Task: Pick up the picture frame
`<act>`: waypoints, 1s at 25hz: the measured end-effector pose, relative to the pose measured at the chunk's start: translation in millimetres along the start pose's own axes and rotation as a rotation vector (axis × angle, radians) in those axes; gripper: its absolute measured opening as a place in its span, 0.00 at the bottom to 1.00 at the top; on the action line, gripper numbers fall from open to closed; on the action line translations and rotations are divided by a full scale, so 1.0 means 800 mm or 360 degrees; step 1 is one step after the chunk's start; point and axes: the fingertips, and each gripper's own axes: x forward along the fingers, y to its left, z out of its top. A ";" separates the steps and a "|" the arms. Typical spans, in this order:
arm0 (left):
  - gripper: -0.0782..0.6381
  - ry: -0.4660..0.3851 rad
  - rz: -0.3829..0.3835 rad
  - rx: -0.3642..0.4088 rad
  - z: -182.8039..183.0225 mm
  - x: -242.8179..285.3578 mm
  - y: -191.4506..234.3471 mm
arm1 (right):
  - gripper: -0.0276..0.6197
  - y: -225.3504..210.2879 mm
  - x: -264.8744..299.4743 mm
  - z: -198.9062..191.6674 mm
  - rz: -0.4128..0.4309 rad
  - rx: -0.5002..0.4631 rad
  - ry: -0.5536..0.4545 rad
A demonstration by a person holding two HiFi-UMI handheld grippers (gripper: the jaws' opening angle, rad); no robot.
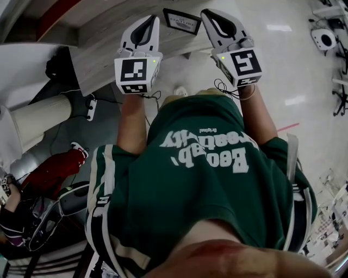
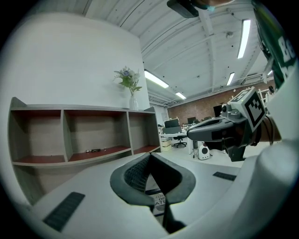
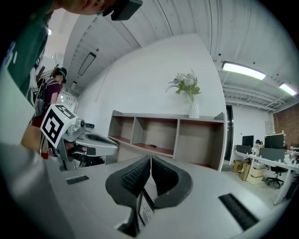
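Head view, nearest first: the person's green shirt point(image 1: 206, 184) fills the bottom, with both forearms reaching out from it. The left gripper point(image 1: 154, 20) and right gripper point(image 1: 205, 14) are held side by side, pointing roughly level. The picture frame point(image 1: 182, 20) spans the gap between their tips, black border with a pale printed insert, one side edge in each gripper. In the left gripper view the fingers point(image 2: 135, 175) are closed together, and the frame's edge with some print shows in the slot just below the tips, so they read as clamped on the frame. In the right gripper view it is the same: pads meet at the tip and the frame's thin edge runs down between them, so they are clamped on the frame too. Beyond stands the shelf unit point(image 3: 163, 133), mostly empty compartments, with a vase of flowers point(image 3: 192, 109) on top, well apart from the grippers. Desks and chairs sit further back in the office. The frame appears to hang in the air between the two grips; no view shows anything under it. The pick-up looks essentially made, and the step in hand is carrying it steady. To do that well, hold equal squeeze on both sides, move both hands as one, and keep the spacing fixed so the frame is neither pulled nor bowed. The wrists should not roll. With thin edge pinches, the likely risk is the frame pivoting or slipping out of one side.
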 end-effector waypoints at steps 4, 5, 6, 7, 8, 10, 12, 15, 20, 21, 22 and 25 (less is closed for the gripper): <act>0.13 -0.0008 -0.0012 -0.0025 -0.007 0.002 0.005 | 0.10 0.001 0.003 -0.005 -0.0018 -0.0001 0.0013; 0.13 -0.0007 -0.0011 -0.0030 -0.010 0.003 0.007 | 0.10 0.001 0.004 -0.008 -0.0017 -0.0001 0.0018; 0.13 -0.0004 -0.0007 -0.0035 -0.012 0.005 0.007 | 0.10 0.000 0.005 -0.012 -0.0014 -0.0001 0.0024; 0.13 0.0001 -0.0001 -0.0040 -0.015 0.007 0.007 | 0.10 0.000 0.005 -0.016 -0.0008 -0.0002 0.0033; 0.13 0.0009 0.0007 -0.0045 -0.018 0.011 0.007 | 0.10 -0.002 0.007 -0.021 0.0004 -0.0005 0.0042; 0.13 0.0028 0.0024 -0.0052 -0.022 0.020 0.006 | 0.10 -0.008 0.013 -0.027 0.0034 -0.0011 0.0055; 0.13 0.0049 0.0046 -0.0049 -0.020 0.035 0.007 | 0.10 -0.022 0.024 -0.028 0.0061 -0.0006 0.0049; 0.13 0.0088 0.0092 -0.0038 -0.016 0.055 0.008 | 0.10 -0.048 0.041 -0.019 0.0122 0.0017 -0.0035; 0.13 0.0134 0.0188 -0.0013 -0.011 0.086 -0.002 | 0.10 -0.087 0.051 -0.022 0.0212 0.0010 -0.0091; 0.13 0.0143 0.0201 -0.0007 -0.009 0.091 -0.006 | 0.10 -0.096 0.051 -0.023 0.0222 0.0019 -0.0096; 0.13 0.0153 0.0213 0.0003 -0.008 0.096 -0.010 | 0.10 -0.104 0.051 -0.023 0.0232 0.0028 -0.0105; 0.13 0.0179 0.0252 0.0035 -0.005 0.107 -0.018 | 0.10 -0.125 0.052 -0.024 0.0264 0.0045 -0.0126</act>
